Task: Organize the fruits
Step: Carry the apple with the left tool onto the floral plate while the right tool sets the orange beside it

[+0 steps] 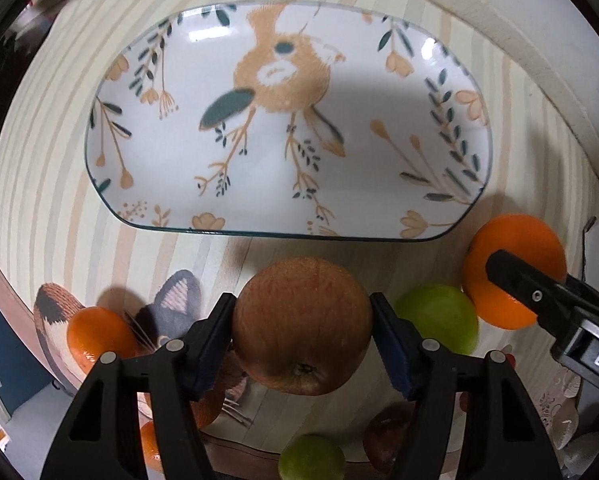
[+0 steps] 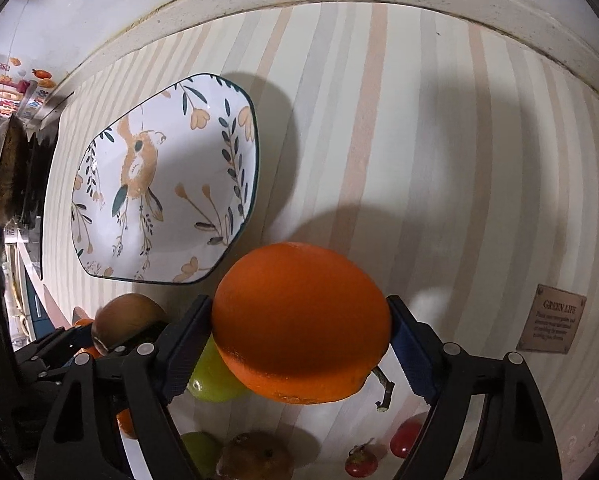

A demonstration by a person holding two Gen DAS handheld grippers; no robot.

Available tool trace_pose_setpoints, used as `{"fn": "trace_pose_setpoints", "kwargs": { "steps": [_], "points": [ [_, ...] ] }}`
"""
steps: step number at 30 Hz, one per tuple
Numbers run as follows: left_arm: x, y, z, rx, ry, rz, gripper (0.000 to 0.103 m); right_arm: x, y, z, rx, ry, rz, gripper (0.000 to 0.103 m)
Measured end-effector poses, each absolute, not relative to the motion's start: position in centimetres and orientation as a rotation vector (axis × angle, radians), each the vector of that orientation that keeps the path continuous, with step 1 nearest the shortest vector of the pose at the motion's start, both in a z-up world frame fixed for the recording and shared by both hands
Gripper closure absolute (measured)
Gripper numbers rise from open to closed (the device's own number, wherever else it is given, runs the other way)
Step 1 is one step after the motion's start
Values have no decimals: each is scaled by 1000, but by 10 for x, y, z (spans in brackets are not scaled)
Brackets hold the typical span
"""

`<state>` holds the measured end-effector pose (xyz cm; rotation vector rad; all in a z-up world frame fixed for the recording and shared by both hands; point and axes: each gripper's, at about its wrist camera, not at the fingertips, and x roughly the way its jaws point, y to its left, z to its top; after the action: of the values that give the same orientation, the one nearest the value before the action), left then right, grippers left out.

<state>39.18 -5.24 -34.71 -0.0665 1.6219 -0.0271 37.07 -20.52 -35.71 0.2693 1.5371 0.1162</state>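
- While the left gripper (image 1: 302, 330) is held up over the table (image 1: 51, 168), its jaws squeeze a red-brown apple (image 1: 302, 326), one pad on each side.
- Just past the apple lies a white plate (image 1: 379, 128) with an orange bird painted on it. Nothing lies on the plate.
- Low on the left of the left view sits a small orange (image 1: 95, 336), partly on a picture of a fox.
- Right of the apple is a green apple (image 1: 443, 322), touching the big orange (image 1: 513, 256) beside it in this view.
- The right gripper (image 2: 301, 334) has its jaws shut tight on that big orange, one pad on each side.
- Under the orange in the right view peeks the green apple, with a dry stem (image 2: 384, 392) nearby.
- Lower down are another green fruit (image 2: 201, 450), a brown fruit (image 2: 255, 456) and two small red fruits (image 2: 361, 464).
- Off to the right, a small brown label (image 2: 551, 320) reads "GREEN LIFE".
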Motion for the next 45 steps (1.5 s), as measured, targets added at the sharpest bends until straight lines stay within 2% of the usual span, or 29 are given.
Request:
{"fn": "trace_pose_setpoints", "kwargs": {
  "steps": [10, 14, 21, 30, 38, 45],
  "points": [
    [388, -58, -275, -127, 1503, -106, 39, 364, -212, -313, 301, 1453, 152, 16],
    [397, -29, -255, -152, 1461, -120, 39, 380, -197, -292, 290, 1416, 209, 16],
    [456, 7, -281, -173, 1485, -55, 39, 430, -161, -297, 246, 1401, 273, 17],
    [516, 38, -329, -194, 1595, -9, 39, 484, -116, -348, 261, 1481, 334, 17],
    [525, 50, -365, -272, 1694, 18, 38, 507, -100, -373, 271, 1533, 372, 16],
    [523, 57, -375, -289, 1706, 43, 38, 513, -105, -377, 333, 1557, 369, 15]
  ]
}}
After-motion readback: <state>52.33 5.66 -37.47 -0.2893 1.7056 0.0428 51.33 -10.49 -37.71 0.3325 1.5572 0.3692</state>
